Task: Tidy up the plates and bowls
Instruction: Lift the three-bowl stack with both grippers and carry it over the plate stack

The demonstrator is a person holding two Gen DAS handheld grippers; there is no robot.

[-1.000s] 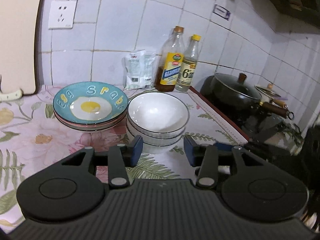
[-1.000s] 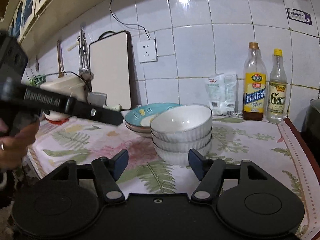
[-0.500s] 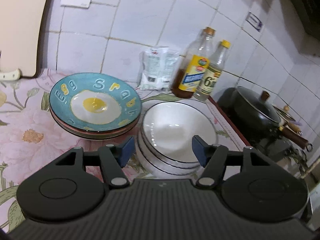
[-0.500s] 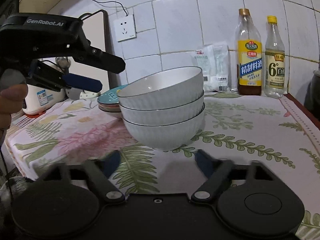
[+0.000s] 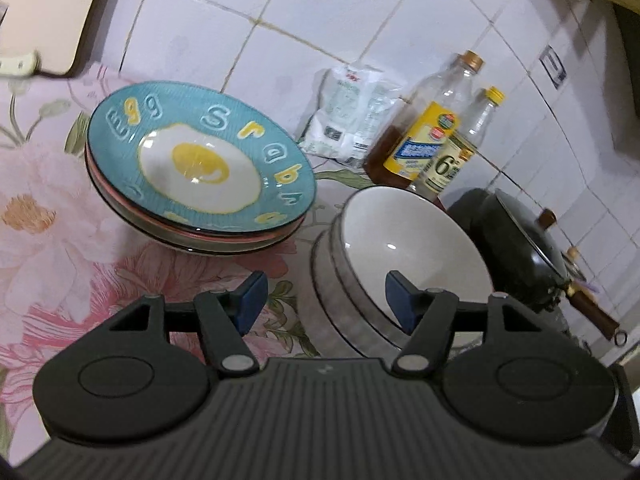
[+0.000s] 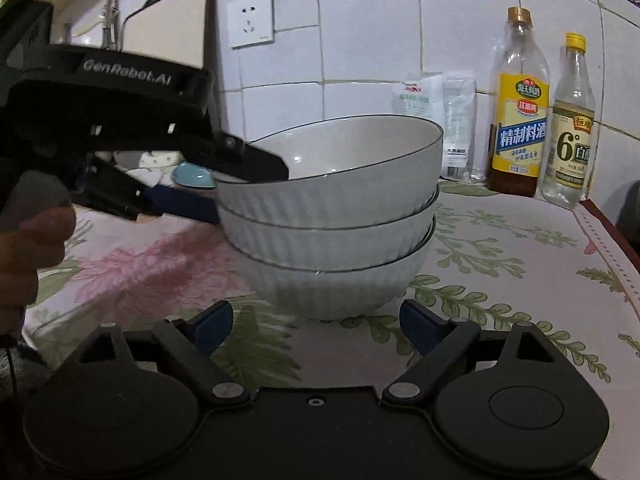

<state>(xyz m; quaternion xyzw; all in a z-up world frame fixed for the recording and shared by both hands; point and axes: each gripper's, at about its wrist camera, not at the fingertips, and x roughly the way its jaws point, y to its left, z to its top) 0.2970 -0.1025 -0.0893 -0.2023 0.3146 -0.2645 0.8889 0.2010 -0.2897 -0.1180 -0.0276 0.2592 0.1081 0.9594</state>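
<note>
Counting three white bowls stacked; beside, plate stack, two bottles.

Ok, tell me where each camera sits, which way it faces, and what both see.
Left wrist: on the left tool, angled down over the bowl stack and egg plate; only its open fingers show.
Right wrist: on the right tool, low, level with the bowl stack; its open fingers, the left tool and a hand show.
Shared: bowls, two bottles.
</note>
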